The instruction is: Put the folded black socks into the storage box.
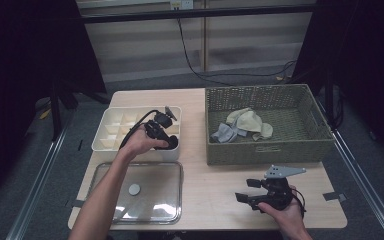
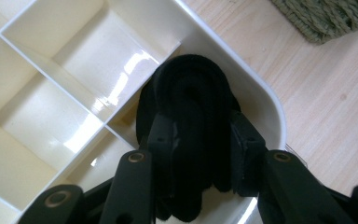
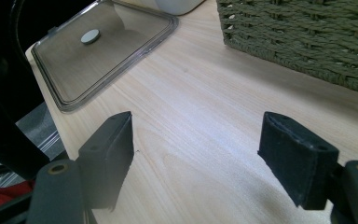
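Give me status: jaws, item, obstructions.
Left gripper shut on rolled black sock, at corner cell of divided box. Right gripper open, idle over table. Nothing in the way.

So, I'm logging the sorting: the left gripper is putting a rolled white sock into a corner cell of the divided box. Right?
Not quite: the rolled sock is black, not white, as the left gripper view shows. The left gripper does hold it at a corner cell of the divided box.

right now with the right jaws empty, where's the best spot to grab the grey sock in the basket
A judgement: take the grey sock at its bunched middle, coming straight down from above. It lies crumpled low in the woven basket, whose tall walls block any side approach. It touches the beige socks on its right, so pinch its left half to lift it alone. The right gripper is open over the table.
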